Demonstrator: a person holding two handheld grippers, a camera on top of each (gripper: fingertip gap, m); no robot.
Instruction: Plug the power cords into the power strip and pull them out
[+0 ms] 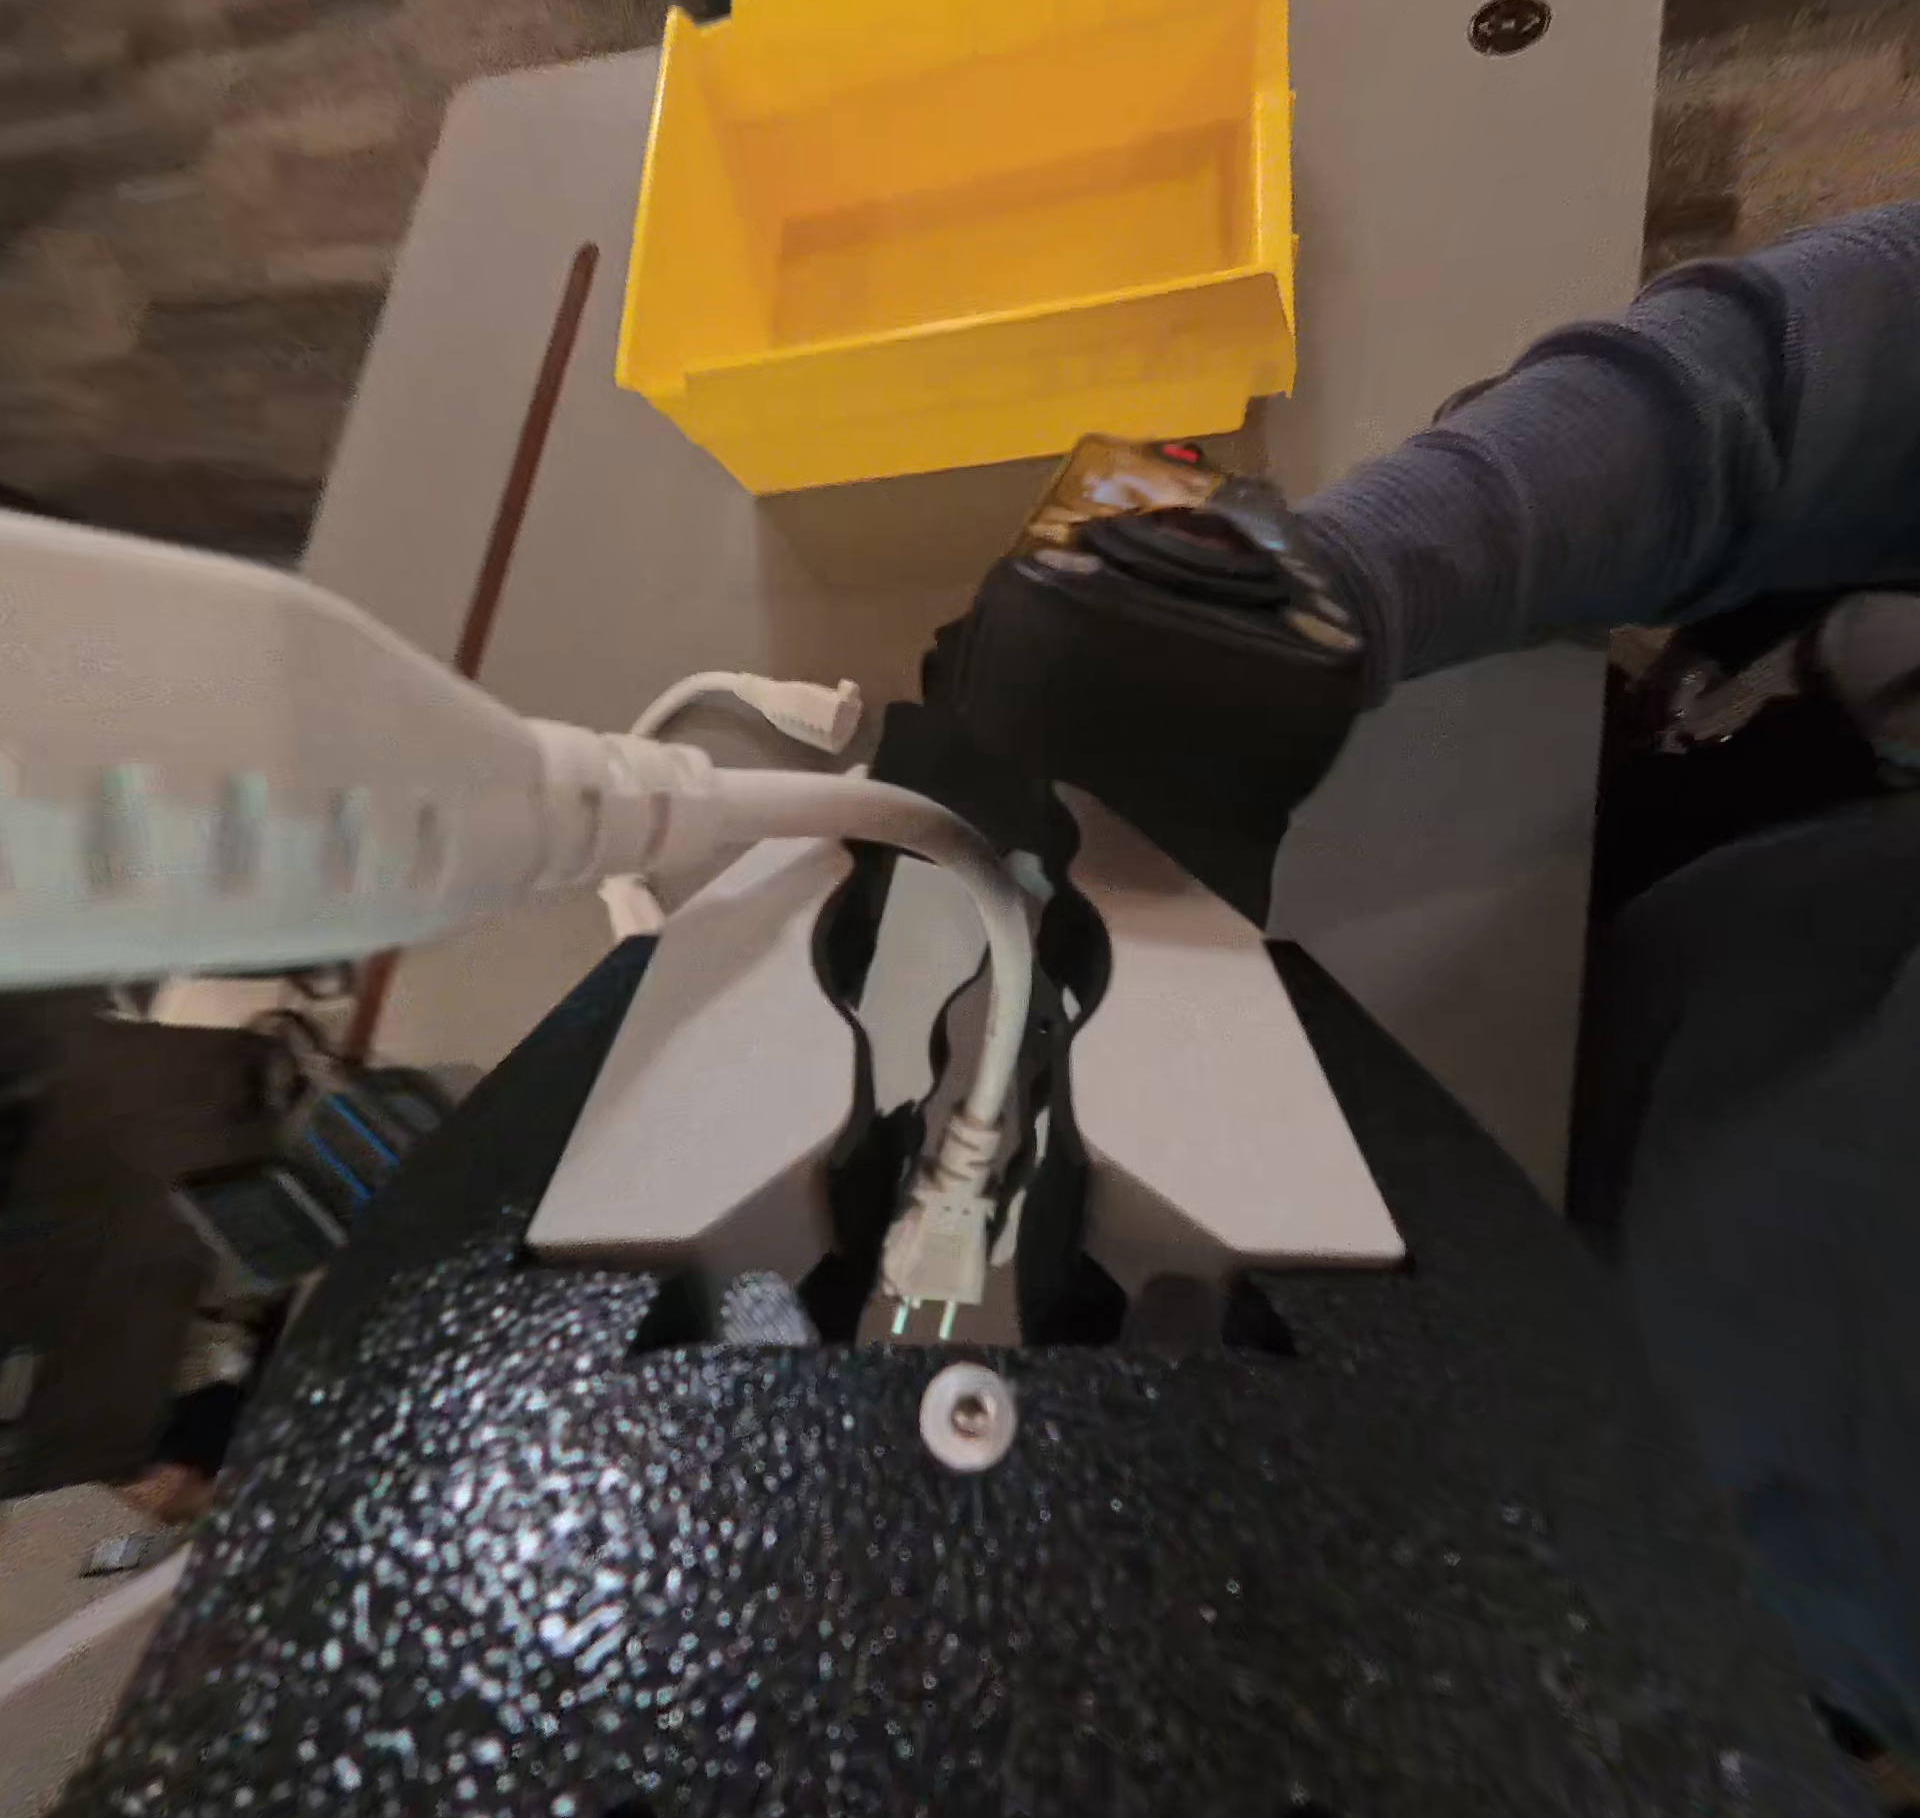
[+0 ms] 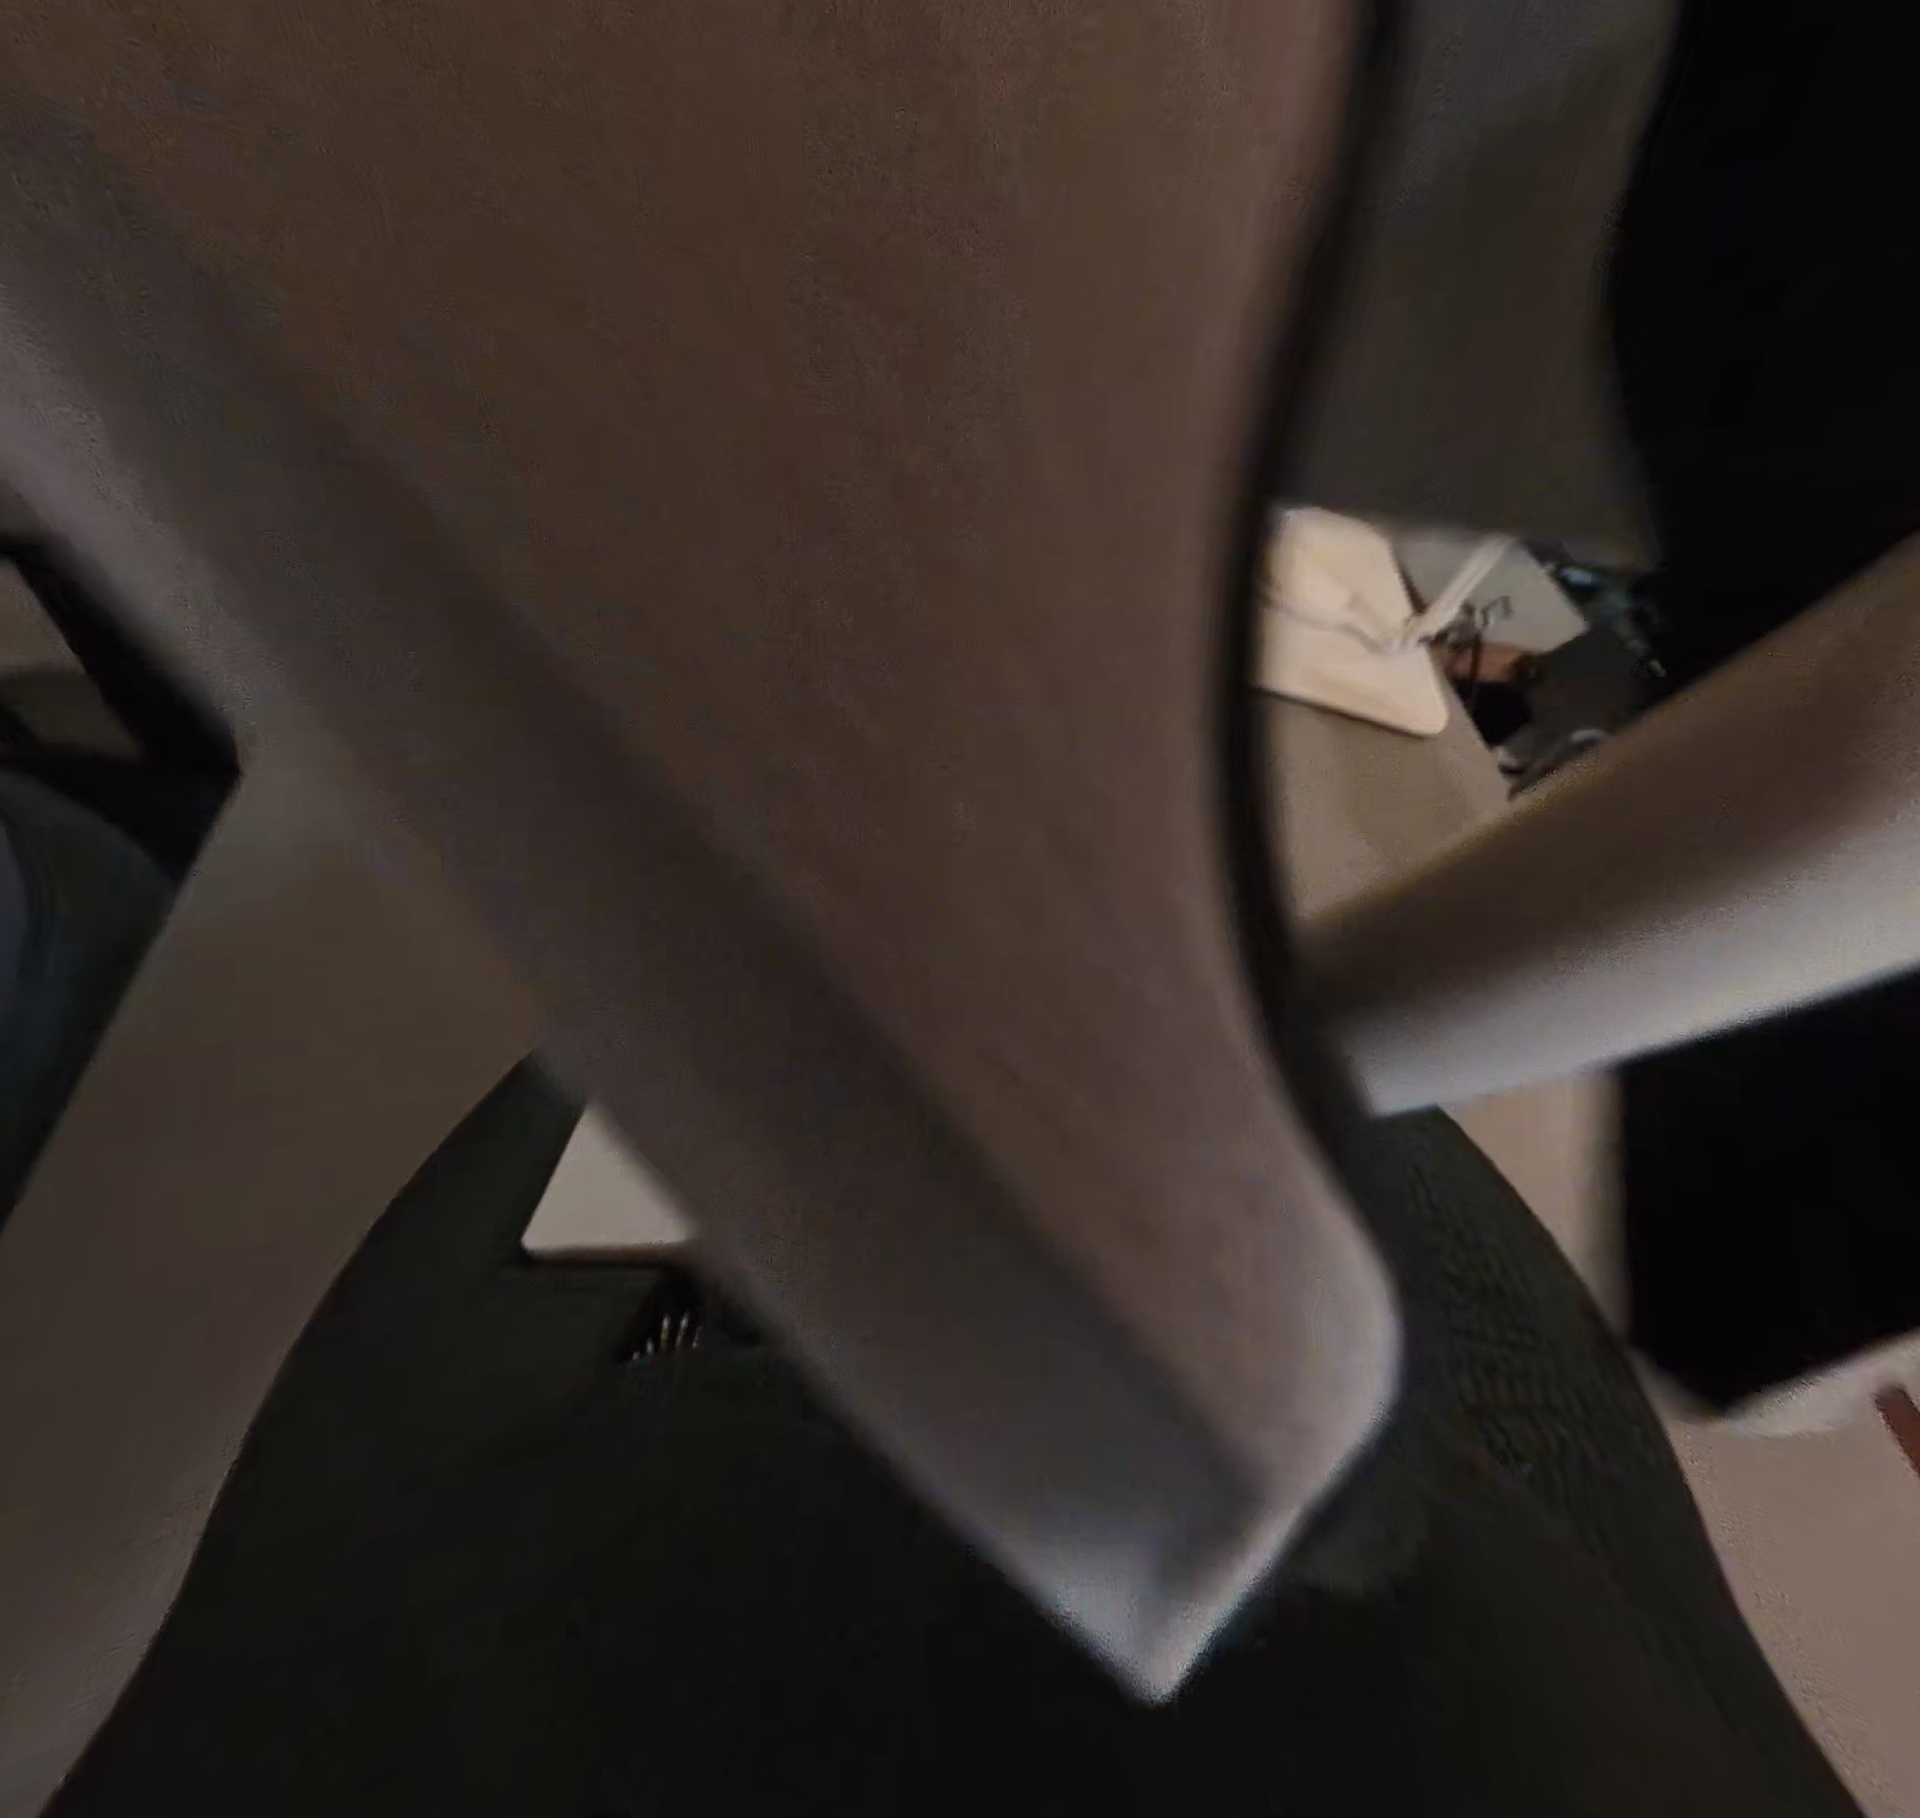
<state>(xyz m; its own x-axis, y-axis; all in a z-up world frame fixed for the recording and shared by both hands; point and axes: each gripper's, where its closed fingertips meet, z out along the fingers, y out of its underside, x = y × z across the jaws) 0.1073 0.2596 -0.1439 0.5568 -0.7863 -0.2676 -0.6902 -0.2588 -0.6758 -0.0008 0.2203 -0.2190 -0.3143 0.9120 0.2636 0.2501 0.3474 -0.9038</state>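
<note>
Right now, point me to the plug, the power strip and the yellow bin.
plug (image 1: 948, 1238), left wrist view, on its white body just above the prongs.
power strip (image 1: 208, 719), left wrist view, on its white casing at left.
yellow bin (image 1: 966, 397), left wrist view, on its near front wall.

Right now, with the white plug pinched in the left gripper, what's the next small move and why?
Probably turn the plug toward the power strip: the left gripper grips it with prongs facing the camera, away from the strip, which hangs at the left.
</note>
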